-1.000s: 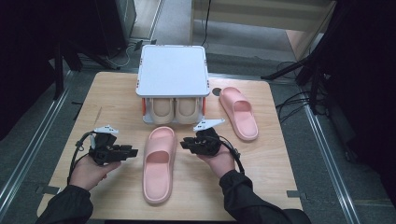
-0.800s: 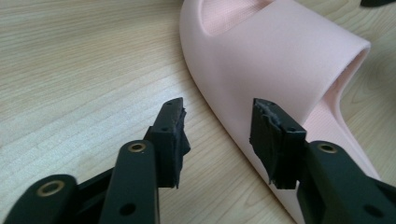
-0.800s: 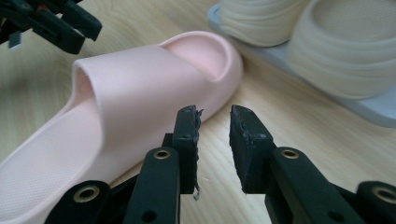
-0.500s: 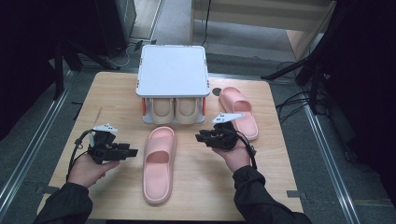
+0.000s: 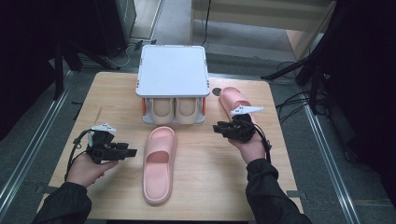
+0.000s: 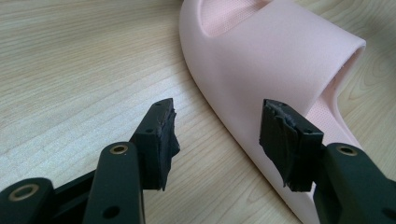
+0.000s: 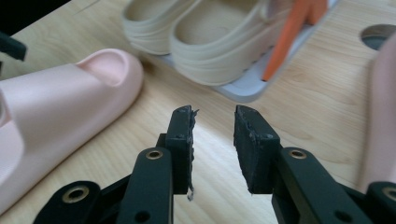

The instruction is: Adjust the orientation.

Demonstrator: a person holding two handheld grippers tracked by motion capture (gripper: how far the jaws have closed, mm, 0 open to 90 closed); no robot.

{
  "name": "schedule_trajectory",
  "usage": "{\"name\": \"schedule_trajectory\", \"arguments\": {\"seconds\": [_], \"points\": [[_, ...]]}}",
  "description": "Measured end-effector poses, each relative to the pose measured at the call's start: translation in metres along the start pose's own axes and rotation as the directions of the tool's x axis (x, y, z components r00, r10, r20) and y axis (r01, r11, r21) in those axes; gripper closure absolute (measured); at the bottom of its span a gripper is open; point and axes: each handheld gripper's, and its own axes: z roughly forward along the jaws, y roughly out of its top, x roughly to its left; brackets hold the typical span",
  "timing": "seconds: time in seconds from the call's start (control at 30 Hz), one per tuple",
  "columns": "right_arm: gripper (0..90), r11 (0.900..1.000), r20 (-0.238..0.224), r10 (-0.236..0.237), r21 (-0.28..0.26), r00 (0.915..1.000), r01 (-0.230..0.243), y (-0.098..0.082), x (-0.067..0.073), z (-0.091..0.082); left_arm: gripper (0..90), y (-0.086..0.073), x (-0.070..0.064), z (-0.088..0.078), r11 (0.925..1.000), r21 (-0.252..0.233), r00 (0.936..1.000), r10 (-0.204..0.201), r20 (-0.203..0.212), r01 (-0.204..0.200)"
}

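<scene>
Pink slipper [image 5: 159, 163] lies sole-down mid-table, toe toward the rack, heel toward the person. Smooth matte foam, wide closed strap, textured footbed; no brand or writing readable on it.

Shoe rack [image 5: 173, 84] sits at the far side of the wooden table [image 5: 205, 186]: white flat top, orange side posts, one lower shelf holding a pair of beige slippers [image 5: 174, 108] side by side, toes out.

Second pink slipper [image 5: 232, 100] lies just right of the rack, partly behind the right hand.

Left gripper [image 6: 217, 128] sits low just left of the centre slipper, jaws spread wide and just been opening; slipper edge lies between the tips, pads not pressing on it.

Right gripper [image 7: 214, 123] hovers over bare wood between both pink slippers, pointing at the rack; jaws part-open with nothing between them.
</scene>
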Motion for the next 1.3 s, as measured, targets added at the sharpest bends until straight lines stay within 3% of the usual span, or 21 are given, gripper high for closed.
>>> {"name": "schedule_trajectory", "arguments": {"seconds": [0.4, 0.6, 0.83, 0.97, 1.2, 1.3], "points": [[65.9, 0.998, 0.074, 0.059, 0.0, 0.9955, -0.059, -0.004, -0.042, -0.005, 43.3, 0.0, -0.001, -0.001, 1.0, -0.003, 0.9998, 0.009, 0.019, -0.009], [64.8, 0.996, 0.131, 0.091, -0.012, 0.9872, -0.09, -0.002, -0.067, 0.003, 42.1, -0.003, -0.003, -0.002, 1.0, -0.006, 0.9998, 0.0, 0.02, 0.0], [62.0, 0.99, 0.151, 0.144, -0.013, 0.9779, -0.144, -0.001, -0.093, 0.014, 42.0, -0.011, -0.001, -0.007, 0.9998, -0.007, 0.9998, -0.02, 0.009, 0.02], [60.9, 0.988, 0.17, 0.153, -0.02, 0.9733, -0.152, 0.001, -0.101, 0.023, 41.9, -0.015, 0.0, -0.01, 0.9996, -0.008, 0.9997, -0.026, 0.0, 0.026], [60.1, 0.983, 0.203, 0.174, 0.025, 0.9636, -0.183, 0.004, -0.108, 0.044, 41.9, -0.018, -0.001, -0.012, 0.9995, -0.008, 0.9995, -0.03, -0.005, 0.03], [61.6, 0.985, 0.221, 0.166, 0.012, 0.961, -0.173, 0.004, -0.11, 0.048, 41.9, -0.019, -0.001, -0.012, 0.9994, -0.007, 0.9994, -0.034, -0.004, 0.034]]}}
